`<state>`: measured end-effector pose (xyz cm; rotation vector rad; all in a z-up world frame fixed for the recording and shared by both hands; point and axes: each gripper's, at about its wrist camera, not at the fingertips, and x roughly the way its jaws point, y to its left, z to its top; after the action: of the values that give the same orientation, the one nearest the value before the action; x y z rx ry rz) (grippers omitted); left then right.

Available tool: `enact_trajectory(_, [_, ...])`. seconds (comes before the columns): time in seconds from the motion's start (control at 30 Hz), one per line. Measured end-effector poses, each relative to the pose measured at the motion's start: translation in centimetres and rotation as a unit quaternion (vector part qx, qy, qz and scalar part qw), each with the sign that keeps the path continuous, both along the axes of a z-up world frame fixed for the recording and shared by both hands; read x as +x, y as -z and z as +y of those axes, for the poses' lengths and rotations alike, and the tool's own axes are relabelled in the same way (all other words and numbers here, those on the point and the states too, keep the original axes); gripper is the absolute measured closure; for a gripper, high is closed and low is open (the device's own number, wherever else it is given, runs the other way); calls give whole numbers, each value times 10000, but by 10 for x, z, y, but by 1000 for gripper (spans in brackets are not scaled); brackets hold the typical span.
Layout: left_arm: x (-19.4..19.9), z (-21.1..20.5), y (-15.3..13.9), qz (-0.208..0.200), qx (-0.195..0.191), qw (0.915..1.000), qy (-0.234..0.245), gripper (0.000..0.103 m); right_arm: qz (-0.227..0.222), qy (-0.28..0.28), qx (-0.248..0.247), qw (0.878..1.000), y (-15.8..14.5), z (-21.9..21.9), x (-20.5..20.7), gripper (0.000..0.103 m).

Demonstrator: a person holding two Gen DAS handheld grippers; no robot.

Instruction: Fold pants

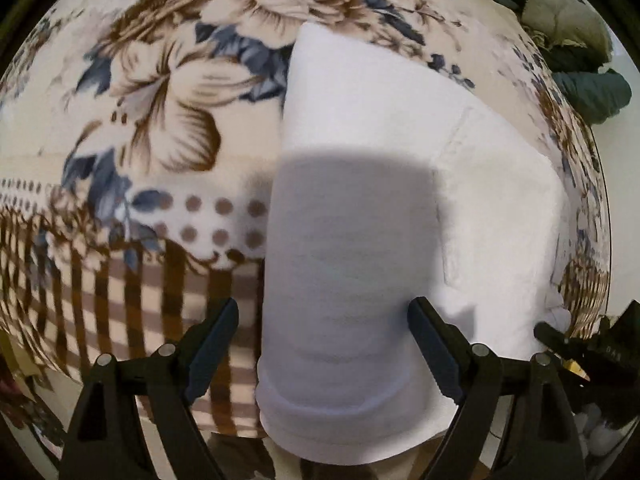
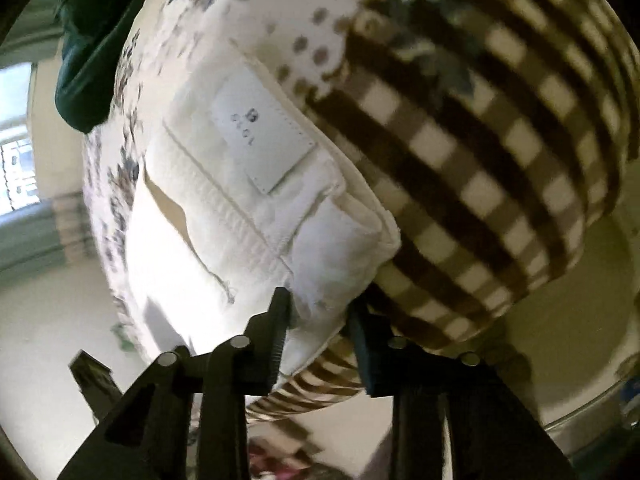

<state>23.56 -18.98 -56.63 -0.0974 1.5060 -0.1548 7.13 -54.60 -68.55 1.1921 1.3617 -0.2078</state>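
Across the middle of the floral and checked blanket (image 1: 160, 120) lie the white pants (image 1: 380, 140), already folded into a compact, thick block, with the waistband end toward 2 o'clock in the left wrist view and the hemmed leg cuff (image 1: 340, 412) hanging near 6 o'clock. Judging by that bulk, the lengthwise fold looks done and at least 1 crosswise fold remains or is in hand.

The left gripper (image 1: 324, 344) stands wide open, its 2 dark fingers straddling the cuff end without pinching it. The right gripper (image 2: 320, 340) is partly open around the corner of the waistband; whether its pads actually grip the cloth I cannot tell.

In the right wrist view the fabric looks like heavy cotton twill, cream-white, with stitched seams, a back pocket and a sewn rectangular label (image 2: 264, 136) at 11 o'clock. The blanket is fleecy, with brown checks, dots and blue-brown flowers. A dark green cloth (image 1: 592, 92) sits at 2 o'clock.
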Motion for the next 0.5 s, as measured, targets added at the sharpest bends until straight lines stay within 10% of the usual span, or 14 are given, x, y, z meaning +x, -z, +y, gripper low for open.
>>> enact_trajectory(0.2, [-4, -6, -4, -20, 42, 9999, 119, 16, 128, 13, -146, 9998, -13, 9, 10, 72])
enact_trajectory(0.5, [-2, 19, -5, 160, -1055, 9928, -539, 12, -272, 169, 1473, 9886, 41, 30, 8, 36])
